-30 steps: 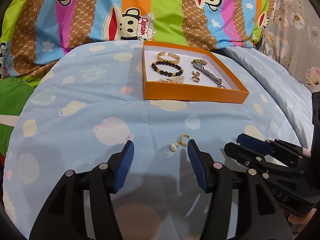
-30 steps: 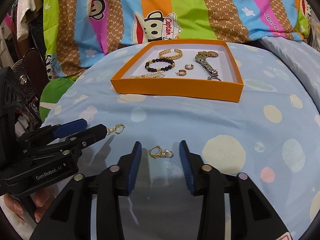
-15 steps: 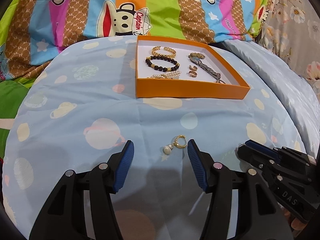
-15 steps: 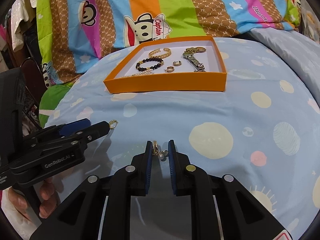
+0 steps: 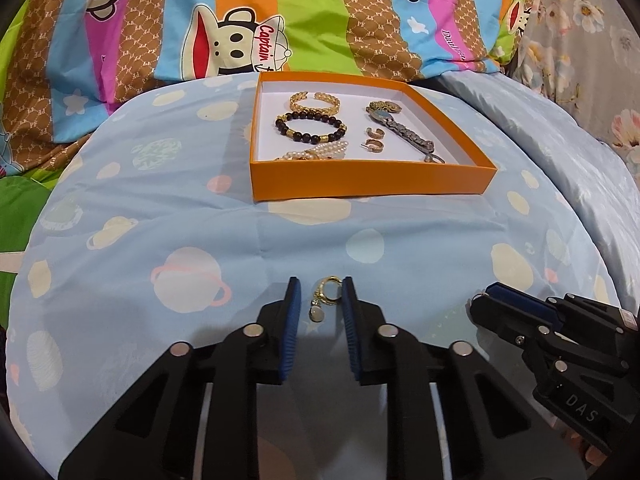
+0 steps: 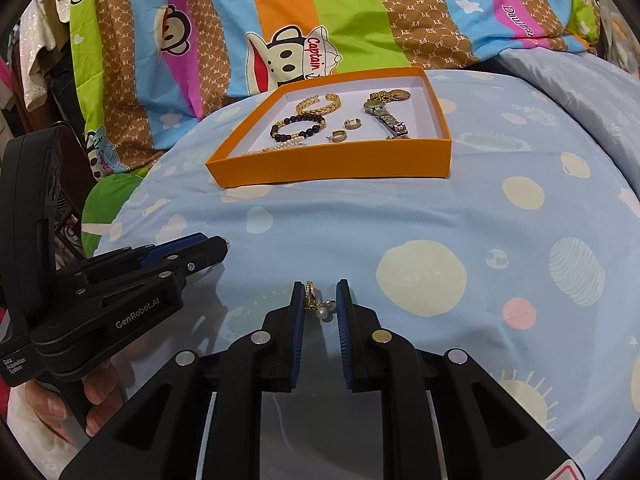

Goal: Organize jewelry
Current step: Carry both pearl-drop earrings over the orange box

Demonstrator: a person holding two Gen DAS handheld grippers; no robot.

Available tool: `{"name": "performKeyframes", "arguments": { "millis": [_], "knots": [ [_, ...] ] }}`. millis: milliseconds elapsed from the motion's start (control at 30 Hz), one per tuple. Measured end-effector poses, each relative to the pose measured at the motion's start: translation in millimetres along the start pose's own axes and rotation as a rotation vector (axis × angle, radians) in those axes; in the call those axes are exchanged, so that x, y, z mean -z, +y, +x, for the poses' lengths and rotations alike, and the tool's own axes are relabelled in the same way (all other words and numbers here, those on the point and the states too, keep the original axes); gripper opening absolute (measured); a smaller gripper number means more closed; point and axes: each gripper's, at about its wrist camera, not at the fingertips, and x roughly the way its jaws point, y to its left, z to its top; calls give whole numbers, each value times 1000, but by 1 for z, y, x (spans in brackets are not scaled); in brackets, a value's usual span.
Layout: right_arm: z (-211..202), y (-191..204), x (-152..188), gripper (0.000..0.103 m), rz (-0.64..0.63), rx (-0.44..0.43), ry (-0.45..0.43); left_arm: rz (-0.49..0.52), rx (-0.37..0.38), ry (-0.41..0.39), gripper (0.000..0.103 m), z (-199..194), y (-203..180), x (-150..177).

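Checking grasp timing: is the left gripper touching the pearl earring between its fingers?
Cannot tell. In the left wrist view the left gripper brackets the pearl earring; its gold hoop reaches the right pad, but no clear contact or gap shows.

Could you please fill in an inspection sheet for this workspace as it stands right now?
Surface: pale blue planet-print sheet, lightly creased.
Job's things: orange box holding bracelets, small hoops and a watch; two pearl-drop earrings outside it.
Clutter: nothing seen.
Grippers: left gripper narrowly astride left earring; right gripper gripping right earring.
Cables: nothing seen.
Surroundings: striped monkey-print bedding behind.
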Motion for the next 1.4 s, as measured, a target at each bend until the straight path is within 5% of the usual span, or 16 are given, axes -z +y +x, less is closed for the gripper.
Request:
{"name": "performKeyframes", "arguments": {
  "millis": [1400],
  "knots": [
    [-27, -10, -13, 15, 28, -13, -91, 2, -28, -37, 13, -15, -4, -3]
  ]
}}
